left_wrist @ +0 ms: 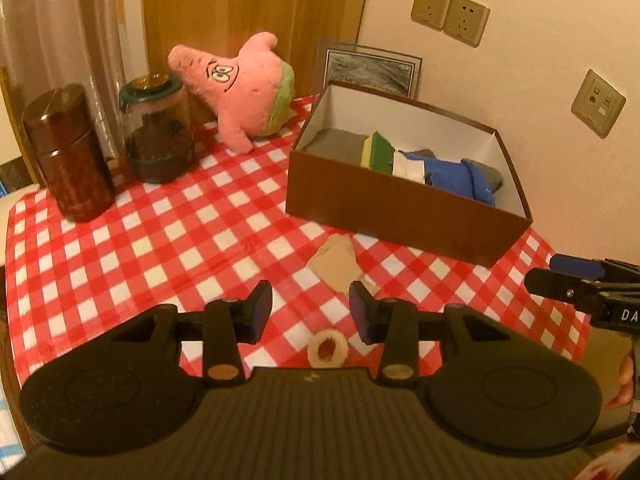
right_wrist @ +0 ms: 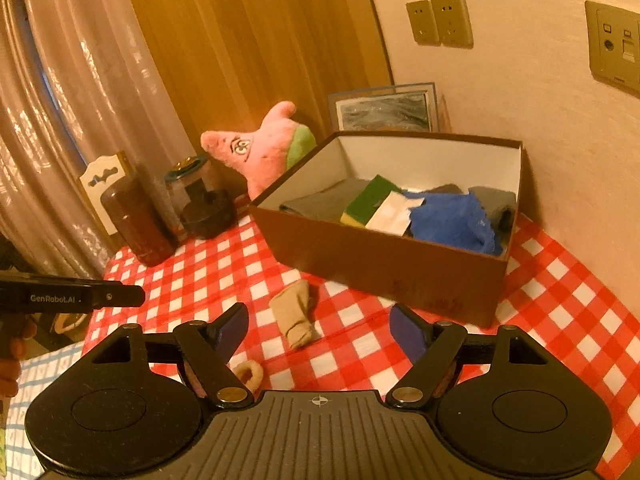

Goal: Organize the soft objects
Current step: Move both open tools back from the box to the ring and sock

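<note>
A brown cardboard box (left_wrist: 404, 212) (right_wrist: 380, 260) stands on the red checked tablecloth and holds a green-yellow sponge (left_wrist: 380, 152) (right_wrist: 370, 200), a blue cloth (left_wrist: 456, 176) (right_wrist: 452, 220) and grey cloth. A beige sock (left_wrist: 336, 264) (right_wrist: 296, 314) lies in front of the box. A small beige ring (left_wrist: 327, 349) (right_wrist: 250, 374) lies nearer me. A pink star plush (left_wrist: 244, 84) (right_wrist: 264, 152) leans at the back. My left gripper (left_wrist: 311, 312) hovers open above the sock and ring. My right gripper (right_wrist: 318, 334) is open, nothing between its fingers, just short of the sock.
A dark brown canister (left_wrist: 68, 152) (right_wrist: 136, 224) and a glass jar (left_wrist: 158, 132) (right_wrist: 192, 196) stand at the back left. A framed picture (left_wrist: 368, 66) (right_wrist: 386, 110) leans on the wall behind the box. Wall sockets (left_wrist: 450, 14) sit above. The table edge (left_wrist: 8, 248) runs on the left.
</note>
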